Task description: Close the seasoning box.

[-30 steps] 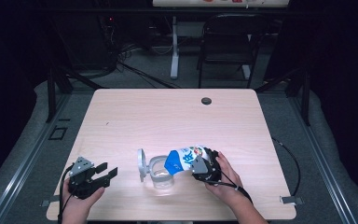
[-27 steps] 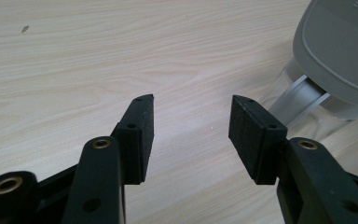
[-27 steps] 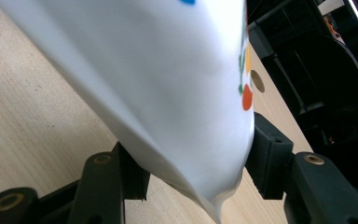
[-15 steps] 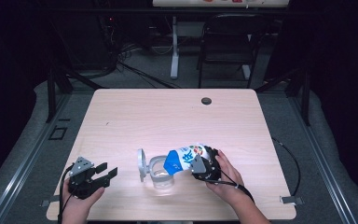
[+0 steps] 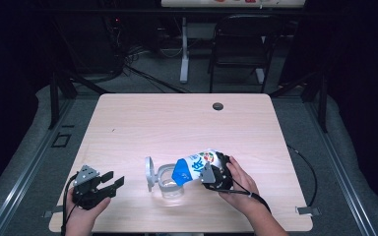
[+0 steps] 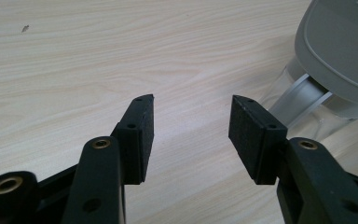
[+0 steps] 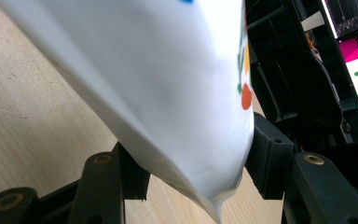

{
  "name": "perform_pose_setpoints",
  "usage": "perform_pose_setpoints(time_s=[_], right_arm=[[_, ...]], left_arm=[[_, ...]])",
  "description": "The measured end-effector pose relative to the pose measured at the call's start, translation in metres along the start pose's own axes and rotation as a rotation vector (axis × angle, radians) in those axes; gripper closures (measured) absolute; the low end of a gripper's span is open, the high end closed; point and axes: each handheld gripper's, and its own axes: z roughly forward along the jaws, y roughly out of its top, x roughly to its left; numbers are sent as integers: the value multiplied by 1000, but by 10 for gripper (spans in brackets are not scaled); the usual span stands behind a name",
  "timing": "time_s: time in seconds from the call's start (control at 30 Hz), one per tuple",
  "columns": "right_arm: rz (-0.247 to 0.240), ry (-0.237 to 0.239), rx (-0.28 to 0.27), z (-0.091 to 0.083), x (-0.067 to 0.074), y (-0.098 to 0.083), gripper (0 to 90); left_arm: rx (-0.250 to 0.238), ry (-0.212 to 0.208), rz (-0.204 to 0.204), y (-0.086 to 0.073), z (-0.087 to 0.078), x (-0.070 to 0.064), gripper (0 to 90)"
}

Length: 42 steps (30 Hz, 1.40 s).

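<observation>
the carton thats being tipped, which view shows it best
The high view: the whole carton lies tilted, blue top over the clear container, with the right gripper clamped on its base. The right gripper view gives a close white side with coloured dots between the jaws. The left gripper view has the container's grey lid.
</observation>
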Motion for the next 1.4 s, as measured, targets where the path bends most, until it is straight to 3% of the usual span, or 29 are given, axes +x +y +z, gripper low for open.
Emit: perform_pose_setpoints(time_s=[0.37,0.83,1.4], right_arm=[[-37,-14,3,-1,-2,2,481],[-32,-13,-14,1,-2,3,482],[-62,-25,-6,0,-4,5,482]], left_arm=[[-10,-1,0,0,1,0,509],[-7,1,2,0,1,-1,509],[-8,-2,0,-1,2,-1,509]])
